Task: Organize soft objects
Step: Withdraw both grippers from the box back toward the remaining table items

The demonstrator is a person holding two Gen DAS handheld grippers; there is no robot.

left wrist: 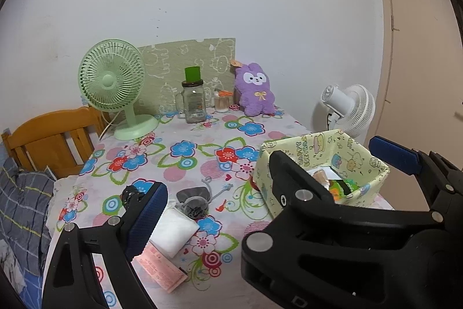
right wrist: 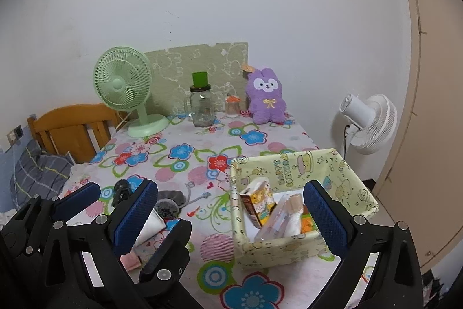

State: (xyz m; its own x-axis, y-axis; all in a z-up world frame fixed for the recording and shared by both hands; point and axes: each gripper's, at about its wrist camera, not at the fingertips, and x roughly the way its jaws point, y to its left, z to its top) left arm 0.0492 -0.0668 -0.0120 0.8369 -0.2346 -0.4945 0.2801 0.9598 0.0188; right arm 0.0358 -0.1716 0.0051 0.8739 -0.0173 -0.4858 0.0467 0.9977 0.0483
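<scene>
A floral-print table (right wrist: 202,158) is sitting against a white wall, w/ a wooden bed frame (right wrist: 69,123) at far left. At the far edge, a purple plush bunny (right wrist: 266,97) is standing upright, leaning on a green patterned board (right wrist: 199,68); left of it are a small jar w/ orange lid (right wrist: 233,104), a glass mug jar (right wrist: 202,106) and a green desk fan (right wrist: 127,89). A white fan (right wrist: 367,120) is standing off the table's right side. At near right, a pale yellow cartoon-print fabric box (right wrist: 292,248) is holding a snack carton (right wrist: 257,204) & other packets. Near left, a white soft packet (left wrist: 173,230) is lying beside a dark grey pouch (left wrist: 194,201) and a pink paper slip (left wrist: 162,268). The left gripper (left wrist: 270,177) is hovering w/ fingers spread wide, holding nothing; the right gripper (right wrist: 231,216) is likewise gaping open over the box's near side, empty.
</scene>
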